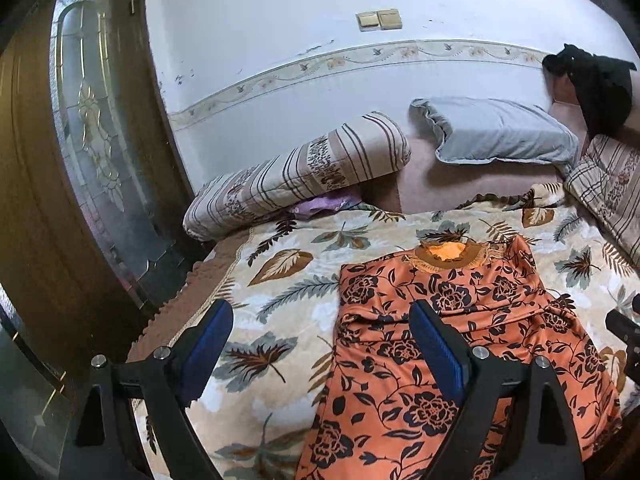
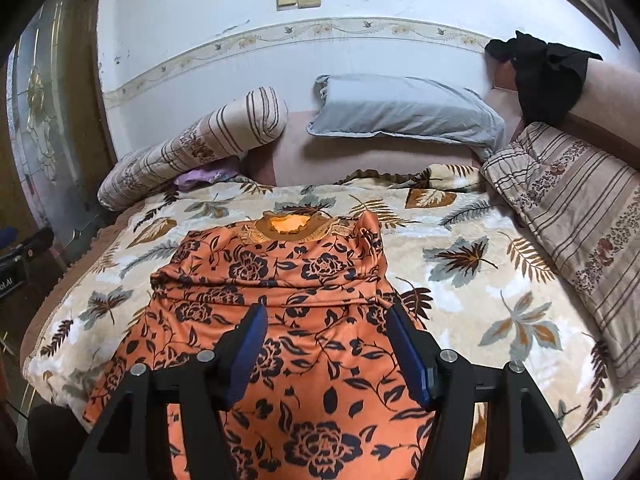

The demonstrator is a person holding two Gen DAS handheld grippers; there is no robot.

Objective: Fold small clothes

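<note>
An orange garment with a dark flower print [image 1: 448, 344] lies flat on the leaf-patterned blanket [image 1: 288, 280], neckline pointing to the far wall, both sides folded inward. My left gripper [image 1: 320, 328] is open and empty, hovering above the garment's left edge. In the right wrist view the garment [image 2: 288, 280] fills the middle of the bed. My right gripper [image 2: 324, 332] is open and empty, hovering above the garment's lower middle. The blanket shows there too [image 2: 460, 280]. The right gripper's edge shows at the far right of the left wrist view [image 1: 624, 332].
A striped bolster [image 2: 192, 148], a grey pillow [image 2: 404, 112] and a striped quilt [image 2: 572, 208] line the far and right sides of the bed. A black cloth [image 2: 548, 76] hangs on the headboard. A wooden door with glass [image 1: 88, 152] stands left of the bed.
</note>
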